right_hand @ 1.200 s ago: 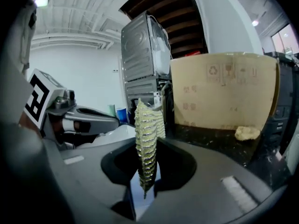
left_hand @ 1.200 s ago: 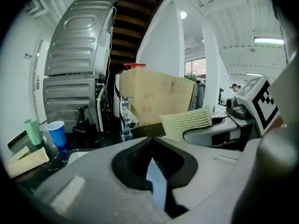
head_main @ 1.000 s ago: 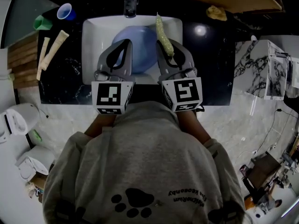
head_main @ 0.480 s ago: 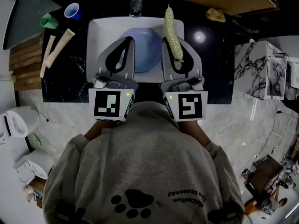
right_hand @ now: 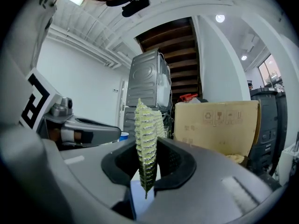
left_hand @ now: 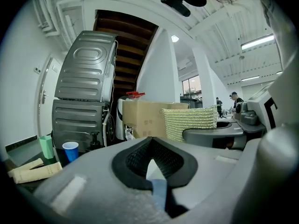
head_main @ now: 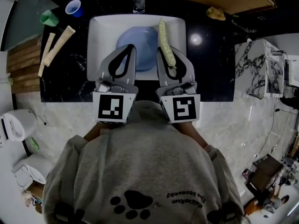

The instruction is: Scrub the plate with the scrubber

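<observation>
A round blue plate (head_main: 142, 41) lies in the white sink (head_main: 100, 31). My left gripper (head_main: 130, 48) hangs over the plate's left half with its jaws shut. In the left gripper view (left_hand: 152, 141) a sliver of blue shows in the slit between them, and I cannot tell whether it is pinched. My right gripper (head_main: 164, 49) is shut on a long yellow-green scrubber (head_main: 164, 36), which sticks out forward over the plate's right edge. The scrubber (right_hand: 145, 125) stands edge-on between the right jaws and also shows as a mesh pad (left_hand: 189, 122) in the left gripper view.
A faucet (head_main: 139, 1) stands behind the sink on the black counter. At the left are a blue cup (head_main: 73, 7), a green cup (head_main: 49, 18) and two beige tubes (head_main: 58, 43). A yellow sponge (head_main: 216, 13) lies at the back right. A cardboard box (right_hand: 217, 125) stands beyond.
Both grippers have moved together above the sink, side by side. The scrubber's far end swung right and then back over the plate's right edge. The plate stays in the sink.
</observation>
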Demonstrator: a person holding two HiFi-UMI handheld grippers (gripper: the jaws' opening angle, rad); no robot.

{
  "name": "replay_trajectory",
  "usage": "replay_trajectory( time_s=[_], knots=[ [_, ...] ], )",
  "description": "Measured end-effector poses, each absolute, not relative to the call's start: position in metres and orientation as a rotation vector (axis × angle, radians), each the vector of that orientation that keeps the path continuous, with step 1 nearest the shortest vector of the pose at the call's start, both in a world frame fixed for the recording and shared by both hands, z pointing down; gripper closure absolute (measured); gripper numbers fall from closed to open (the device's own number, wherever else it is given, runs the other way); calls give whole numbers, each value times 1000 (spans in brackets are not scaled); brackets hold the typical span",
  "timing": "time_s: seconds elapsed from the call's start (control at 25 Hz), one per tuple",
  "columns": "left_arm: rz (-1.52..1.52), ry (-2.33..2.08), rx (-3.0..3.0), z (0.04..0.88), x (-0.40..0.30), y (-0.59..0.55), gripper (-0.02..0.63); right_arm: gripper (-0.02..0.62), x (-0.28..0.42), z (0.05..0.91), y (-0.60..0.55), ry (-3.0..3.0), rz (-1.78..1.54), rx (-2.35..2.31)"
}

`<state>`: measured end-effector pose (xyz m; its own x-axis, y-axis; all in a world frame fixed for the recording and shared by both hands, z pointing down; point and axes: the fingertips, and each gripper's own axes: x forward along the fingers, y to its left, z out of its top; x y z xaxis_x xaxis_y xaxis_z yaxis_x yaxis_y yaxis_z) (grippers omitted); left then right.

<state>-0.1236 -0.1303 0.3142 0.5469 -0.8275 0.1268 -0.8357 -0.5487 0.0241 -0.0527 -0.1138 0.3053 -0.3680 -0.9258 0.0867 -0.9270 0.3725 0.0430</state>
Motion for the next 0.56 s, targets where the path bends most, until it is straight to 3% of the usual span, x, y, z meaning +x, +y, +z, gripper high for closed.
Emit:
replay_trajectory(
  time_s=[0.56],
  knots=[
    [167,-1379,2743,313,-124,-144,601,528,-50,309,-128,-2476,30,1706]
  ],
)
